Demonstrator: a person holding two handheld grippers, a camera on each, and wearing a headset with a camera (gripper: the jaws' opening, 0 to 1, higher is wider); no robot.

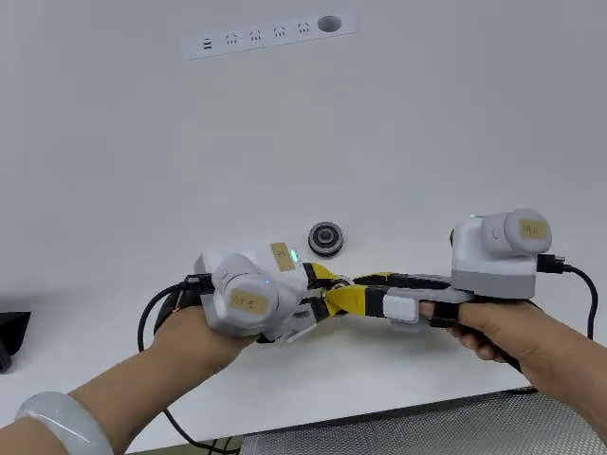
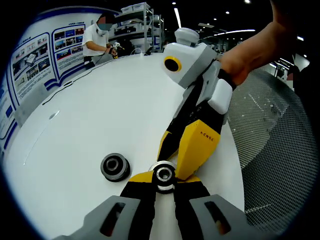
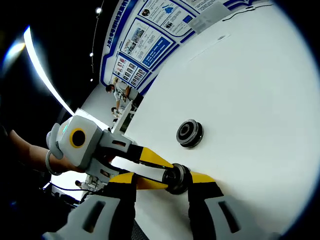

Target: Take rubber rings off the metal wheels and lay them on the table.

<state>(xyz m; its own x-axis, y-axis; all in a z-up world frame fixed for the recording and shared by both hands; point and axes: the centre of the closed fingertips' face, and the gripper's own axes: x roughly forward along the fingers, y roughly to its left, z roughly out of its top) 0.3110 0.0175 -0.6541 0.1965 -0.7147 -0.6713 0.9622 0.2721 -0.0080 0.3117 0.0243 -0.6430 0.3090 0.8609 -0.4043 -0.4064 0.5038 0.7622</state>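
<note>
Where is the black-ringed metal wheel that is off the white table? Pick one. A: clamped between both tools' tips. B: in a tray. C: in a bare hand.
A: the black-ringed metal wheel sits between the jaws of the left tool and the right tool.

White table [image 1: 114, 190], matte top, mostly bare where I could see it. One metal wheel [image 1: 325, 238], black around the rim, sat on it near the middle, well apart from anything else on the surface; I couldn't tell whether it lay flat or stood on edge. A white power strip [image 1: 270, 35] lay along the far side. A black cable [image 1: 147, 318] looped over the near left part. A dark object [image 1: 11, 332] sat at the left edge; I couldn't identify it.
</note>
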